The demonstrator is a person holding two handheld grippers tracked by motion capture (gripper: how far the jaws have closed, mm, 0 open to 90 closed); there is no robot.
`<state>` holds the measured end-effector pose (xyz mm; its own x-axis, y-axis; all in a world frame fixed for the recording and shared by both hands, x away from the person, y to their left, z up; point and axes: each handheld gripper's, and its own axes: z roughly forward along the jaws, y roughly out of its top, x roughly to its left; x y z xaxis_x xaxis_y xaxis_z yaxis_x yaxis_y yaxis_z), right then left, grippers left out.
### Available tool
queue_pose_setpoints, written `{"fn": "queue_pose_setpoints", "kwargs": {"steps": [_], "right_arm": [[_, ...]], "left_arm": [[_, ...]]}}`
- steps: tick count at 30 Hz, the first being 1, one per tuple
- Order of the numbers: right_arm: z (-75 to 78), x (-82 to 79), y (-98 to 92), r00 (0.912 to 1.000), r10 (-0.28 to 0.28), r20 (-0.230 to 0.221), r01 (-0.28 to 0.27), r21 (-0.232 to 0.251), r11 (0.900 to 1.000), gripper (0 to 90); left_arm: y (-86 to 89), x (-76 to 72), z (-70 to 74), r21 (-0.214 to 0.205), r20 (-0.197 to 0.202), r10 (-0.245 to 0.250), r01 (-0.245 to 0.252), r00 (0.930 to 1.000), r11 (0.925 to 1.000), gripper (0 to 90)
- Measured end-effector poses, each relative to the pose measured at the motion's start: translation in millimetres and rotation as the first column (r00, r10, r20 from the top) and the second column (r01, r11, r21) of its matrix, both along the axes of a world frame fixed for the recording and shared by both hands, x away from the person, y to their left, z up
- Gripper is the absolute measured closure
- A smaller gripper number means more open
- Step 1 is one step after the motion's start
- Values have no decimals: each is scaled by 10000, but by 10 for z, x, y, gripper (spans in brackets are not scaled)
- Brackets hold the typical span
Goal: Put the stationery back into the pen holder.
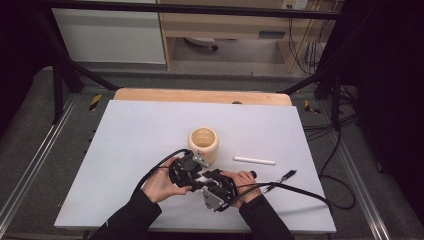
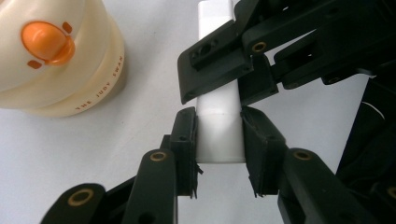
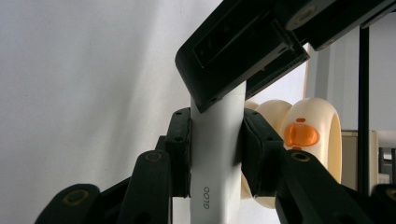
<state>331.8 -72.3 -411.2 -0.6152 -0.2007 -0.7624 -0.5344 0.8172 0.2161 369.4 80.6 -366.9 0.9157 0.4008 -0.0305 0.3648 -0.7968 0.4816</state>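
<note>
White tube (image 2: 219,126), smooth plastic, is being clamped by both claws just above the table (image 1: 135,145): left claw (image 2: 218,140) and right claw (image 3: 217,144) are each gripping it, narrowly parted. Beyond, a cream duck-faced cup (image 1: 203,144) is standing open; a white stick (image 1: 254,160) is lying farther right.

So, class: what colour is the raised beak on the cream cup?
Orange, on the cream cup; the left gripper view shows the beak best.

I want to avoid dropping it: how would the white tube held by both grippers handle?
The white tube keeps straight between the left gripper and right gripper, so it is probably stiff. Its smooth surface may be slippery. It looks round, so might roll on the table.
</note>
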Motion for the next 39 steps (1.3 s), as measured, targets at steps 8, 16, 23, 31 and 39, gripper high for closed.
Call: {"fn": "queue_pose_setpoints", "kwargs": {"steps": [8,16,23,31,39], "right_arm": [[4,26,-17,9995,-291,-80,290,-115,9995,670],[30,70,-50,9976,-602,-338,600,-53,9982,670],[72,123,-119,9917,-1080,-697,1109,391,9931,669],[72,160,-229,9824,-1487,-1130,1571,694,9851,669],[79,193,-372,9628,-2100,-1701,2322,1225,9649,669]], "left_arm": [[57,-34,22,-68,557,-143,147,9983,9999,603],[321,-51,37,-418,969,126,-86,9952,9991,466],[596,-73,-81,-655,1304,497,-414,9902,9970,352],[902,-113,-258,-1141,1345,1130,-979,9844,9886,244],[1187,-140,-381,-1670,1294,1977,-1751,9717,9703,172]]}}
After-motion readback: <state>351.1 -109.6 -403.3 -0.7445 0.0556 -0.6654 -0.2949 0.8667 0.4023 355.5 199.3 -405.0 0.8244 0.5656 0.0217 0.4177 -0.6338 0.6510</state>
